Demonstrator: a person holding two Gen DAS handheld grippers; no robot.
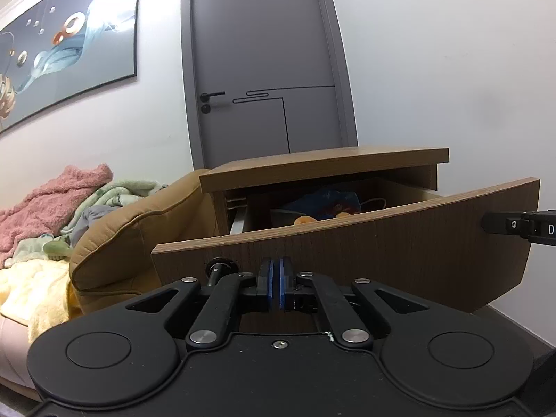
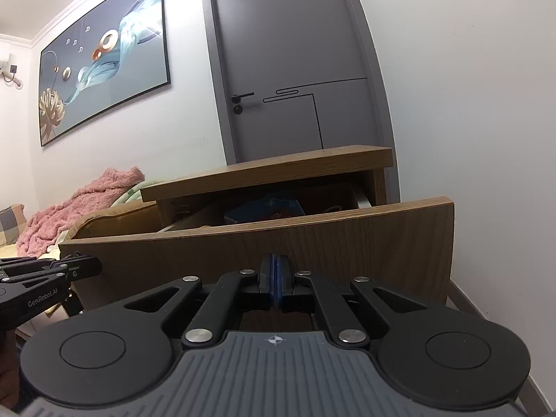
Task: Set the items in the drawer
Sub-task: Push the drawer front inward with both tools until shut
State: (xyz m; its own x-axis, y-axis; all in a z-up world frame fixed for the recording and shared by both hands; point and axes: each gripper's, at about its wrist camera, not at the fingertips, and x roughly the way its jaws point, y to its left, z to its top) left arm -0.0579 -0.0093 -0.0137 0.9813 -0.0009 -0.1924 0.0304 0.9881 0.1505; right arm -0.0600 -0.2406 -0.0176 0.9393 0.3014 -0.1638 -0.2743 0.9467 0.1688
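Drawer [image 1: 347,260] of a wooden bedside cabinet [image 1: 326,163] stands pulled partly out, its wood-grain front panel facing both cameras and its metal slide rail [image 1: 238,224] exposed on one side. Inside, seen over the panel's top edge, lie a blue printed packet [image 1: 325,201] and an orange item [image 1: 304,220] near the front; their exact nature cannot be told. Left gripper [image 1: 277,279] is level with the lower part of the drawer front, its blue-padded fingers pressed together with nothing between them, just beside a black knob [image 1: 219,267] on the panel. Right gripper [image 2: 275,279] is likewise brought close to the panel, fingers closed pad against pad and empty; whether either gripper touches the wood cannot be told. Each gripper's body shows at the edge of the other's view. Behind the cabinet stands a grey door [image 1: 264,59] in a white wall, with a framed picture [image 1: 66,41] to its left. Beside the cabinet is a tan cushion [image 1: 128,232] with a pink blanket [image 1: 52,201], green and yellow cloths heaped past it.
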